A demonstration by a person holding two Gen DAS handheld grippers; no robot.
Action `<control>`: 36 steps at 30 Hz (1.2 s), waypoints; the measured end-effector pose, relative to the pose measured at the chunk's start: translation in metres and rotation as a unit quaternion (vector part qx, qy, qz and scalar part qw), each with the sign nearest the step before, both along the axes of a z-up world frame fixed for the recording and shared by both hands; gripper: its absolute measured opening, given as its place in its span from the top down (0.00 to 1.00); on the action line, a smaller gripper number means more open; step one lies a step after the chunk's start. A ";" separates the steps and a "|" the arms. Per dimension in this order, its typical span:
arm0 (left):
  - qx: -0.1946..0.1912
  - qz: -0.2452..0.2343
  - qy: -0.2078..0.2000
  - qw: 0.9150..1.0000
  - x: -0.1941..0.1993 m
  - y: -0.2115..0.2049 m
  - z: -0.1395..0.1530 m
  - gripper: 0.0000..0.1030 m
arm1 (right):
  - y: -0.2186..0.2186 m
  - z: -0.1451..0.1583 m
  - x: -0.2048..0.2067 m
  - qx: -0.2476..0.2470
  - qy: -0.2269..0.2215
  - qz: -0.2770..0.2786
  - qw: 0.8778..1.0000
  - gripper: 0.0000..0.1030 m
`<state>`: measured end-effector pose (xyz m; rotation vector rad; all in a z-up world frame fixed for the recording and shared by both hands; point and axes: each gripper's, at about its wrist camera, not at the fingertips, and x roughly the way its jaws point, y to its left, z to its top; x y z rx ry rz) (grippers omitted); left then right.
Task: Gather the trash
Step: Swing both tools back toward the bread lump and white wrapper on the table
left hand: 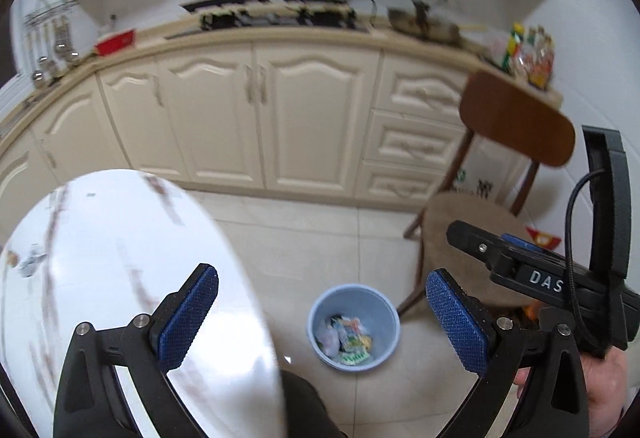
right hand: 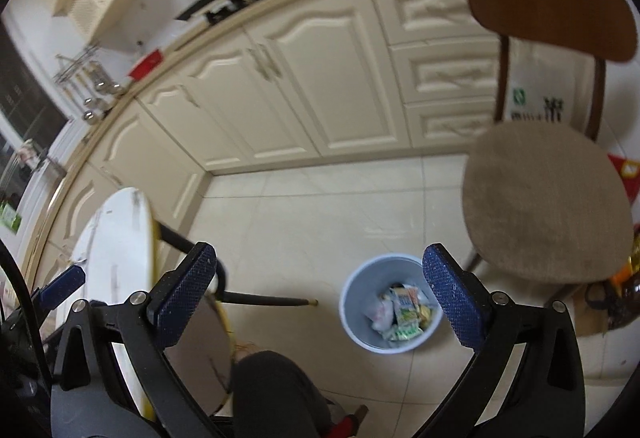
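Blue-padded fingers of the left gripper (left hand: 322, 318) fill the foreground of the left wrist view, spread wide with nothing held between them. At the left, a white marble-patterned tabletop (left hand: 100, 258) is seen beneath the left finger; no loose litter can be made out on it, though the surface is blurred. Further right, on the tiled floor (left hand: 300, 234), a pale blue bin (left hand: 320, 334) stands upright, with crumpled wrappers (left hand: 348, 338) lying inside it. To its right a wooden chair (left hand: 516, 117) with a beige seat is placed, well apart from the cream cabinets (left hand: 280, 117) behind. In the right wrist view the right gripper (right hand: 320, 294) is likewise seen with its fingers parted and empty, held above the bin. A drop-off step appears to be finished or nearly so. For the next move, a fresh piece of trash would have to be located, probably on the table, and one gripper brought down around it.
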<state>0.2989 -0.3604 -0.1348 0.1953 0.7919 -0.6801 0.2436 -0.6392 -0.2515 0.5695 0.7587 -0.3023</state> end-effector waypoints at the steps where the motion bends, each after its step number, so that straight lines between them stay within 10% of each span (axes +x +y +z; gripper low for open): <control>1: -0.008 0.010 -0.006 1.000 -0.003 0.018 0.006 0.01 | 0.011 0.009 0.003 -0.006 -0.006 0.008 1.000 0.00; 16: -0.074 0.160 -0.078 0.981 -0.096 0.252 0.052 0.01 | 0.198 0.113 0.040 -0.083 -0.093 0.127 0.984 0.00; 26: -0.126 0.284 -0.109 0.944 -0.165 0.378 0.067 0.01 | 0.332 0.157 0.054 -0.159 -0.142 0.203 0.956 0.00; 36: -0.120 0.350 -0.115 0.922 -0.209 0.417 0.054 0.01 | 0.410 0.165 0.069 -0.188 -0.160 0.271 0.930 0.00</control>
